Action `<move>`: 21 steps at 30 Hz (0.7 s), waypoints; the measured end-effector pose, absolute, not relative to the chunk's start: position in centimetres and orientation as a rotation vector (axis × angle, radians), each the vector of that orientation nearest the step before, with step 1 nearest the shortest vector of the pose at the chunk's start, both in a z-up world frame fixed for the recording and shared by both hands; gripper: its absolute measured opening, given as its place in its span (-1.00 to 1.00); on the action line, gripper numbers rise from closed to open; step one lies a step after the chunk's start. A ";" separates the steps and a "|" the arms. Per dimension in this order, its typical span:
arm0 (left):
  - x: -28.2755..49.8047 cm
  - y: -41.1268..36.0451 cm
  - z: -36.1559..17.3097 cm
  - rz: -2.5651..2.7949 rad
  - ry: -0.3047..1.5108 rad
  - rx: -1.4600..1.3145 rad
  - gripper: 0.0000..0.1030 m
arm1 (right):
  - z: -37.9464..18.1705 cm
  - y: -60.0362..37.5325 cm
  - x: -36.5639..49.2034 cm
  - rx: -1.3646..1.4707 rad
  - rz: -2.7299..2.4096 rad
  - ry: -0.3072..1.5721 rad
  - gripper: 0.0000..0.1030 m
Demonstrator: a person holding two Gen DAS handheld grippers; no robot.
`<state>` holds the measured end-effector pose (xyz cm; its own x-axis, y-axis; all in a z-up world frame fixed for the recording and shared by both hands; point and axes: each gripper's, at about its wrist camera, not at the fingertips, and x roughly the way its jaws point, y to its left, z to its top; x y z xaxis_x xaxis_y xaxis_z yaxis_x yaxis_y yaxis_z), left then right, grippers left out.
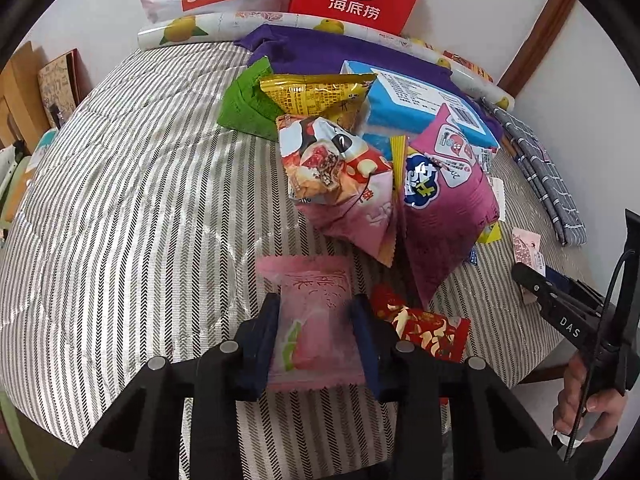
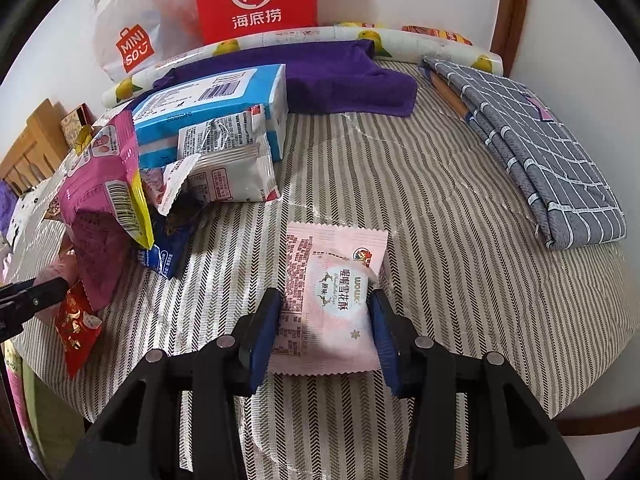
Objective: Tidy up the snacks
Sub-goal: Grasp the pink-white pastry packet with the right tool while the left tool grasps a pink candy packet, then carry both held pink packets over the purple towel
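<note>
My left gripper (image 1: 316, 312) is shut on a pink translucent snack packet (image 1: 312, 320), its blue pads pressing both sides just above the striped tablecloth. My right gripper (image 2: 326, 308) is shut on a pale pink snowflake-crisp packet (image 2: 332, 300). A pile of snacks lies ahead of the left gripper: a pink bag with food pictures (image 1: 336, 176), a purple bag (image 1: 444, 208), a yellow bag (image 1: 316, 96), a green packet (image 1: 248, 104), a blue box (image 1: 416, 100) and a small red packet (image 1: 424, 328). The right gripper also shows at the right in the left wrist view (image 1: 532, 284).
A round table with a striped cloth (image 2: 440, 208). At the back stand a red Haidilao bag (image 2: 256, 0), a Miniso bag (image 2: 132, 40), a lemon-print roll (image 2: 280, 38) and a purple towel (image 2: 340, 76). A folded grey checked cloth (image 2: 532, 148) lies at the right.
</note>
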<state>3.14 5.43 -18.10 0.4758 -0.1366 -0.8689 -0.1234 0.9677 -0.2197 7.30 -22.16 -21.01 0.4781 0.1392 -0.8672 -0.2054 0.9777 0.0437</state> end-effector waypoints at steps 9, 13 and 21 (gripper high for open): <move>2.9 7.7 -16.5 0.017 1.045 -0.299 -0.39 | -19.2 -21.5 7.4 -0.058 0.232 1.031 -0.17; 2.5 8.6 -15.0 0.024 1.014 -0.307 -0.39 | -17.5 -21.1 7.3 -0.037 0.253 1.001 -0.17; 3.2 8.6 -11.7 0.005 0.954 -0.290 -0.48 | -13.2 -20.0 7.3 -0.016 0.308 0.931 -0.17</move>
